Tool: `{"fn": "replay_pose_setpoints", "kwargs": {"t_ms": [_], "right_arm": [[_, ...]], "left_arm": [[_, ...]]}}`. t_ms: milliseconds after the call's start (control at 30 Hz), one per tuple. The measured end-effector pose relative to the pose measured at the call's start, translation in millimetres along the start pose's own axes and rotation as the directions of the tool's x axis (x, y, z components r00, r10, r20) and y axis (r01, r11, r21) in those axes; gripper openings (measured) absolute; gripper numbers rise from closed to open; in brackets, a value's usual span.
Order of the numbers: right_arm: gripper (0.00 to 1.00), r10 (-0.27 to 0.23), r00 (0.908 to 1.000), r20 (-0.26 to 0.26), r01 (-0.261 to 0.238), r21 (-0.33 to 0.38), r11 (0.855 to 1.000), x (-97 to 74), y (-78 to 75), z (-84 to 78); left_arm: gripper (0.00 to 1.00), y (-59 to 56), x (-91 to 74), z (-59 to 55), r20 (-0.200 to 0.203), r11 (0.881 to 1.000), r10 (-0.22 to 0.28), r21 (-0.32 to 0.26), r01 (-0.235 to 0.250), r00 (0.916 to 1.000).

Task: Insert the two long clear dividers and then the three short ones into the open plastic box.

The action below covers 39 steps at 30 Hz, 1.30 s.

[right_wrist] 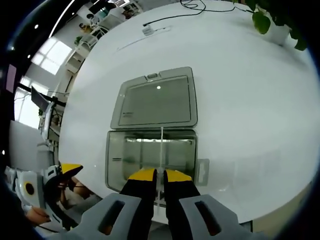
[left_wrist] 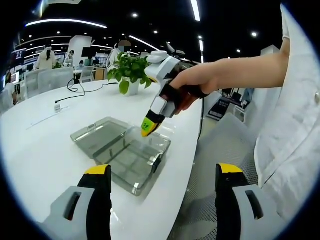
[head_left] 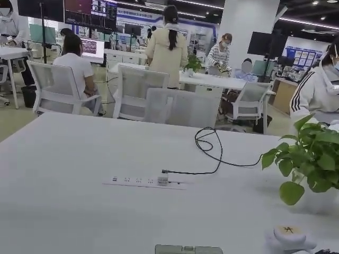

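The right gripper (right_wrist: pixel 160 176) pinches a clear divider (right_wrist: pixel 161 147) at the box (right_wrist: pixel 114 150) on the bench (right_wrist: pixel 240 100); the left gripper (left_wrist: pixel 162 172) has its jaws wide apart

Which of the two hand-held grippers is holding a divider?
The right hand-held gripper: its jaws are shut on a thin clear divider over the box. The left hand-held gripper has its jaws wide apart and empty.

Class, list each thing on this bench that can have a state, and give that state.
plastic box: open, lid folded back flat.
clear divider: upright inside the box, gripped.
right hand-held gripper: shut on the clear divider.
left hand-held gripper: open, empty.
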State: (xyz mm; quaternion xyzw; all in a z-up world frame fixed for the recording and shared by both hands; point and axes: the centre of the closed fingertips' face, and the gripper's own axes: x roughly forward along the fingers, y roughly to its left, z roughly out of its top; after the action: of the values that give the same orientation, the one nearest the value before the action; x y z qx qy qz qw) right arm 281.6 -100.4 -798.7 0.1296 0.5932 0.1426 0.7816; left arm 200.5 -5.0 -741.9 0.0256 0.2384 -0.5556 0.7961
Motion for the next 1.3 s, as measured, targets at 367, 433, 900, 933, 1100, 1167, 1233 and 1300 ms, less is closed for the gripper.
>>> {"fn": "replay_pose_setpoints", "kwargs": {"t_ms": [367,433,900,933,1100,1167,1233,1300], "right_arm": [[0.09,0.036,0.9993,-0.004,-0.037,-0.034,0.999,11.3,7.7,-1.0],[0.1,0.039,0.9992,-0.004,-0.039,-0.045,0.998,13.8,8.3,-2.3],[0.11,0.069,0.9975,0.011,-0.069,-0.042,0.997,25.9,4.1,-6.1],[0.11,0.071,0.9974,0.01,-0.07,-0.045,0.997,26.3,3.9,-6.1],[0.12,0.081,0.9967,0.009,-0.08,-0.05,0.996,28.8,2.9,-6.3],[0.12,0.086,0.9962,0.014,-0.085,-0.062,0.994,28.6,2.9,-6.1],[0.12,0.094,0.9954,0.021,-0.092,-0.058,0.994,28.2,2.6,-6.7],[0.12,0.102,0.9944,0.028,-0.101,-0.058,0.993,27.8,3.0,-6.6]], "left_arm": [[0.88,0.5,-0.3,-1.6,-0.004,1.0,0.002,-0.001,-0.002,1.0],[0.89,0.8,-0.5,-2.4,-0.006,1.0,0.004,-0.002,-0.004,1.0],[0.91,4.5,-2.6,-12.6,-0.03,1.0,0.024,-0.008,-0.024,0.9992],[0.91,5.1,-2.9,-13.1,-0.033,1.0,0.028,-0.009,-0.028,0.9991],[0.92,7.4,-3.7,-16.7,-0.043,0.999,0.038,-0.012,-0.038,0.9984],[0.92,7.5,-4.7,-17.0,-0.046,0.999,0.041,-0.012,-0.042,0.9981],[0.92,7.5,-6.0,-16.7,-0.046,0.999,0.046,-0.014,-0.046,0.9979],[0.91,7.8,-7.1,-17.6,-0.052,0.999,0.052,-0.012,-0.053,0.9973]]}}
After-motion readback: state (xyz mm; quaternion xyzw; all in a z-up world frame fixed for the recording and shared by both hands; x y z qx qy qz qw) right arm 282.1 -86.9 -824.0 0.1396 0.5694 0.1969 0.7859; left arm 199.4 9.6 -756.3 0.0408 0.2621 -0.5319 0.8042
